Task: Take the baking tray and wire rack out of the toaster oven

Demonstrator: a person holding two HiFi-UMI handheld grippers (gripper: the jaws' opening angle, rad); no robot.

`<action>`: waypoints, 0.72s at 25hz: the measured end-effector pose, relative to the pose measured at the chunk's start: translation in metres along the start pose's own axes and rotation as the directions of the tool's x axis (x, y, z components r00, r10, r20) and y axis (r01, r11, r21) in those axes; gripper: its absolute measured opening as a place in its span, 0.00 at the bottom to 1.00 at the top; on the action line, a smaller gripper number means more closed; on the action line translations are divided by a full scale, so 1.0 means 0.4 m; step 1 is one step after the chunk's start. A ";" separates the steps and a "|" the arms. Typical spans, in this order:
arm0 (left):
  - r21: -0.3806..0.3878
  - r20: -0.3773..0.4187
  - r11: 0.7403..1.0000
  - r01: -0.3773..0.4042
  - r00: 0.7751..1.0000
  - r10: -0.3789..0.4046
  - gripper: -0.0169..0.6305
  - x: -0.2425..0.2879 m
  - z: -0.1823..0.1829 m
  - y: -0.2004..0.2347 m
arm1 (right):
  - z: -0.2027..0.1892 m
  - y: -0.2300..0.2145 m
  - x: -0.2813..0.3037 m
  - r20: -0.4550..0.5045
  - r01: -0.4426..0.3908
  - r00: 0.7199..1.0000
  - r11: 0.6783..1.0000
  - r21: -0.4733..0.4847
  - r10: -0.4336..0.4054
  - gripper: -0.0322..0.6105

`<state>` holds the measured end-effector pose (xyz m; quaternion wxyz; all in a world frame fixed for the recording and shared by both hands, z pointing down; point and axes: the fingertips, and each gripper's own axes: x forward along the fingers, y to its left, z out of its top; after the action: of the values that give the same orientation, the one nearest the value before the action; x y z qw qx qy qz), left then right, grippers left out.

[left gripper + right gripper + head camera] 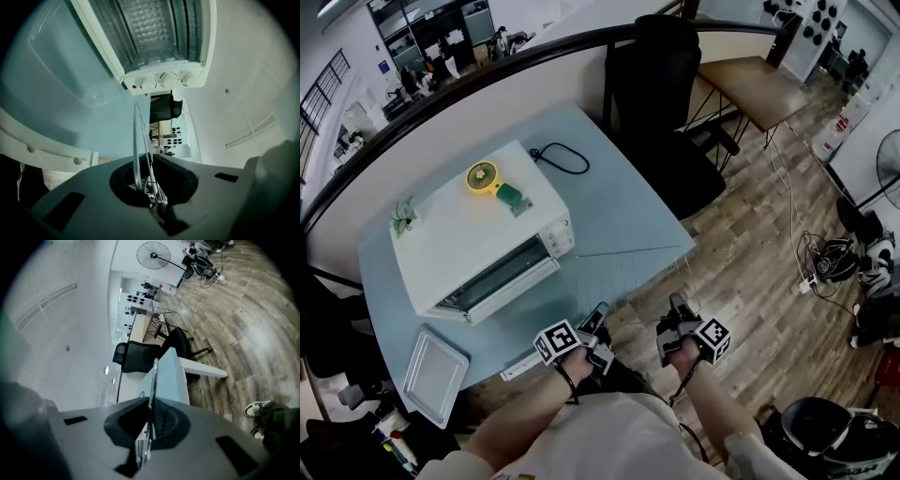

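The white toaster oven (478, 234) stands on the light-blue table (619, 202) with its door (502, 286) dropped open. In the left gripper view the toaster oven (159, 37) fills the top, its knobs toward me. The thin wire rack (628, 274) hangs out of the oven over the table's front edge, held on both near corners. My left gripper (596, 326) is shut on the wire rack (137, 136). My right gripper (678, 317) is shut on the wire rack (153, 380), seen edge-on. The baking tray (434, 373) lies flat on the table's near left corner.
A yellow handheld fan (483, 176) and a small plant (403, 217) sit on the oven's top. A black cable (562, 157) lies behind the oven. A black chair (661, 94) and a wooden desk (750, 89) stand beyond the table. Cables (825, 262) litter the wooden floor.
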<state>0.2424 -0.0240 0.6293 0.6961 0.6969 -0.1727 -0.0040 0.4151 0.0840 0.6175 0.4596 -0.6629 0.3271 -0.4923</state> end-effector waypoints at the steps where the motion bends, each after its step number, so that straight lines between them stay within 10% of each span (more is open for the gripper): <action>1: -0.011 -0.004 1.000 -0.002 1.000 0.002 0.04 0.018 -0.009 0.000 | 0.021 -0.004 0.014 0.009 0.001 1.000 1.000 -0.010 -0.001 0.06; 18: -0.121 -0.117 0.982 -0.145 0.984 0.131 0.06 0.216 -0.148 0.088 | 0.229 -0.116 0.212 -0.045 0.200 0.975 0.947 -0.252 -0.218 0.09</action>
<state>0.3301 0.0130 0.6855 0.7465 0.6361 -0.1817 0.0711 0.5271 0.0522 0.6821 0.3070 -0.7274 0.3298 -0.5176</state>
